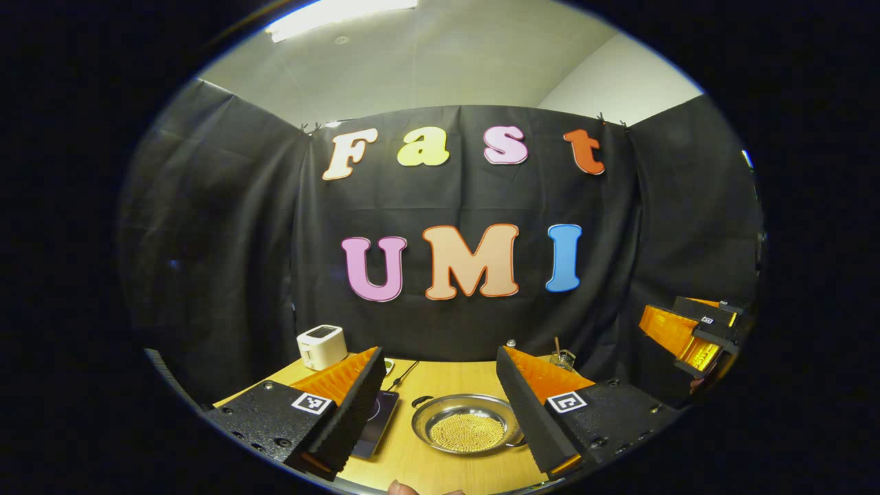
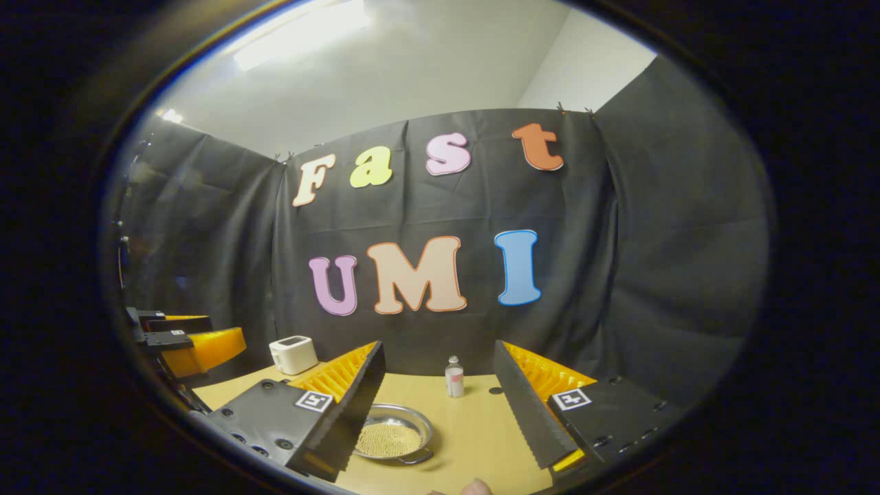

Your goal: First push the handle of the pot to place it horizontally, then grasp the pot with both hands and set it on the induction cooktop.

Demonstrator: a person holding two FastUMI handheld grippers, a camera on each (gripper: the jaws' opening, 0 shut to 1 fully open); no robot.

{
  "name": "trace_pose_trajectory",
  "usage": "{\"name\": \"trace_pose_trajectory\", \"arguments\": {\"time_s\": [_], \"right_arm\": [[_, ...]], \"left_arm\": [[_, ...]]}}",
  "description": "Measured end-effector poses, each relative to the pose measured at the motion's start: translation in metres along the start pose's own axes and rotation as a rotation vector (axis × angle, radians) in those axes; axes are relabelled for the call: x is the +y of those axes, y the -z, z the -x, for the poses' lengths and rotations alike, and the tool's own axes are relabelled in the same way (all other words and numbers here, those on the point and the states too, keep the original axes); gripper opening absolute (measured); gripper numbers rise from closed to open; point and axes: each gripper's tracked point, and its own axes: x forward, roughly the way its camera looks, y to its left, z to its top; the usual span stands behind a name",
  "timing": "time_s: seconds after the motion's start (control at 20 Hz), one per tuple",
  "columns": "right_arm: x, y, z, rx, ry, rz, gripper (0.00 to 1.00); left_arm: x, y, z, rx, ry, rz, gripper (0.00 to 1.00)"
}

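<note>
Table (image 1: 440, 474): pale wood, smooth, inside a black-cloth booth.
Pot (image 1: 466, 424): round shiny metal, on the table just beside the flat dark cooktop (image 1: 375, 426).
Toaster (image 1: 321, 346): white, at the rear.
Left tool (image 1: 440, 405): released, above the table.
Right tool (image 2: 436, 405): released, holding nothing.
Bottle (image 2: 454, 377): small, upright.

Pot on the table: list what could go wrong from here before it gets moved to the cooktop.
1. The pot is full of small yellow grains; a hard push on its handle or a tilted two-handed lift may spill them.
2. The induction cooktop lies partly under the left gripper, so its edges are hard to judge for placing.
3. A small bottle stands behind the pot; the open right gripper could tip it.
</note>
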Motion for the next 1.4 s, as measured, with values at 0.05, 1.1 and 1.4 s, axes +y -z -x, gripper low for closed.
{"name": "trace_pose_trajectory", "arguments": {"time_s": [0.05,1.1,1.4], "right_arm": [[0.007,0.003,-0.003,0.006,-0.003,-0.005,0.96],[0.135,0.056,-0.049,0.125,0.009,0.053,0.85],[0.139,0.077,-0.081,0.169,-0.064,0.063,0.43]], "left_arm": [[0.007,0.0,-0.001,0.0,0.0,-0.003,0.98],[0.147,0.013,-0.029,-0.006,0.044,0.035,0.96],[0.139,0.02,-0.049,0.021,0.007,0.029,0.96]]}}
